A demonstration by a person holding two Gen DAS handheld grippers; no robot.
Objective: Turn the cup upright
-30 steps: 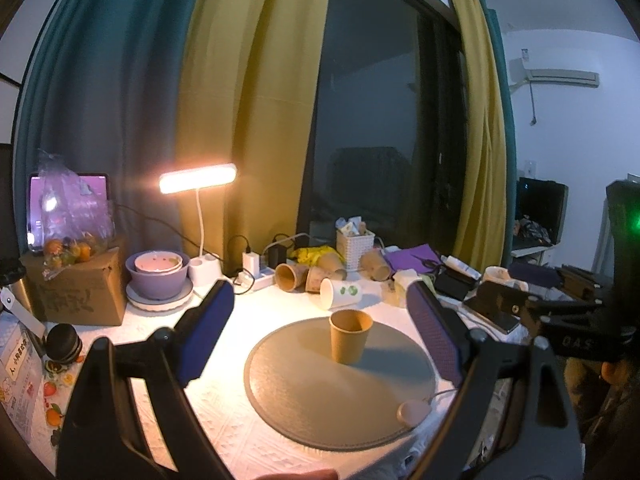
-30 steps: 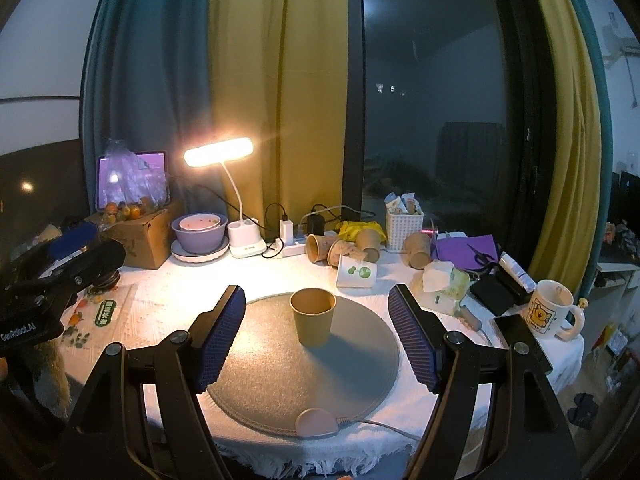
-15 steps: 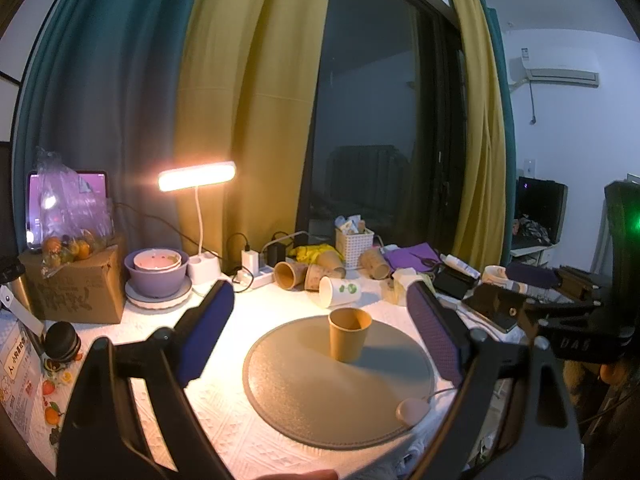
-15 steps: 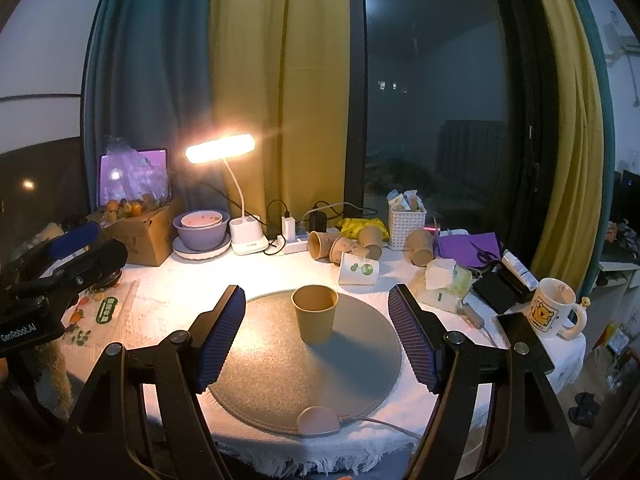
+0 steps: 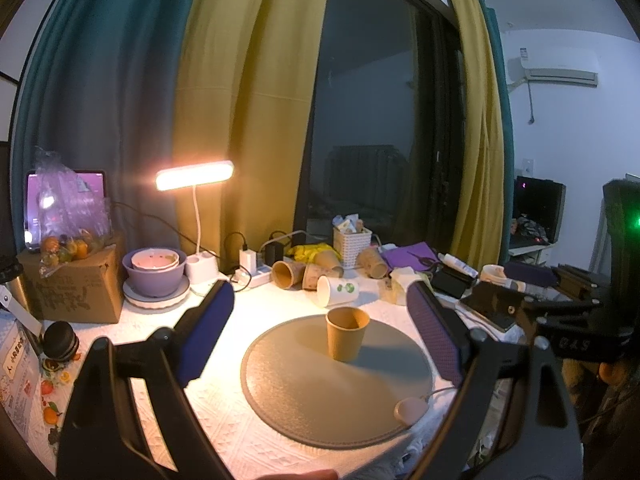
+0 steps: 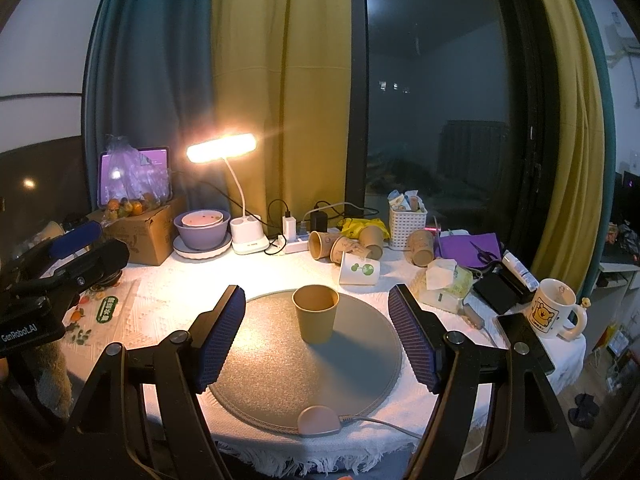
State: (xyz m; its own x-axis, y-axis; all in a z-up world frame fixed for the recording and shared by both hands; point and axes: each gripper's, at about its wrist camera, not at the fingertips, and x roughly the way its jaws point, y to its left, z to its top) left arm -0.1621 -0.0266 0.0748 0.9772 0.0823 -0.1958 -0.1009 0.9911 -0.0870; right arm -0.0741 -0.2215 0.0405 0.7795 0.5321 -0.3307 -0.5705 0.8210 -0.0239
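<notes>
Compared with the frames a second ago, the cup (image 6: 315, 313) has not moved; both views have shifted only slightly. The left gripper (image 5: 320, 332) and right gripper (image 6: 317, 332) remain spread wide, holding nothing.

Surface: a table with a white textured cloth (image 6: 168, 292), carrying a round grey mat (image 6: 360, 372). A lit desk lamp (image 6: 221, 148) stands at the rear before yellow and teal curtains (image 6: 280, 80) and a dark window. Several paper cups (image 6: 344, 246) lie on their sides near a white basket (image 6: 408, 224).

The cup stands upright, mouth up, on the mat, beyond both grippers' fingertips and clear of contact.
</notes>
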